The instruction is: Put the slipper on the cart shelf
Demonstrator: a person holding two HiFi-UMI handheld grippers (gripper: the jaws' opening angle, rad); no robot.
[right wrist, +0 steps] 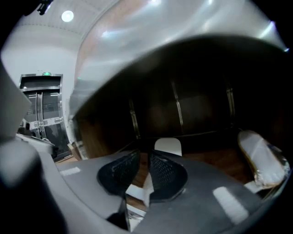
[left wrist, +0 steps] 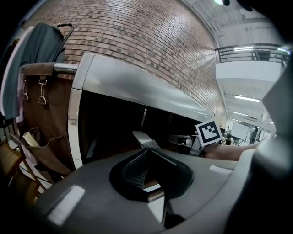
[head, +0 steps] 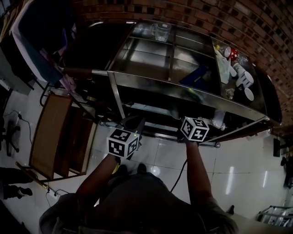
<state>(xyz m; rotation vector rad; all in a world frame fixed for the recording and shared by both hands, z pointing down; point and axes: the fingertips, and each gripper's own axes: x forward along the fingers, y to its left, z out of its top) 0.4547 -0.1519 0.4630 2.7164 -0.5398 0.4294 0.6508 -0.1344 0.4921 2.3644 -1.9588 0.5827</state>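
- Left gripper (head: 133,122) (left wrist: 147,153): we see its black mesh pads clenched, meeting at the tips with nothing between them. It is held low at the front of the stainless steel cart (head: 183,90).
- Right gripper (head: 194,128) (right wrist: 145,158): pads closed to a thin slit and nothing caught in it. It points into the dark lower bay of the cart.
- Pale, elongated slipper (right wrist: 260,158): lies on the brown lower shelf (right wrist: 215,161) inside the cart, off to the right of the right gripper and apart from it, not held.
- Cart top tier: clear glass jug (head: 161,31) at the back, white cups (head: 245,80) on the right end.
- Red brick wall (head: 206,13) behind the cart, glossy white tiled floor (head: 238,160) under us, brown wooden trolley (head: 50,132) to the left.
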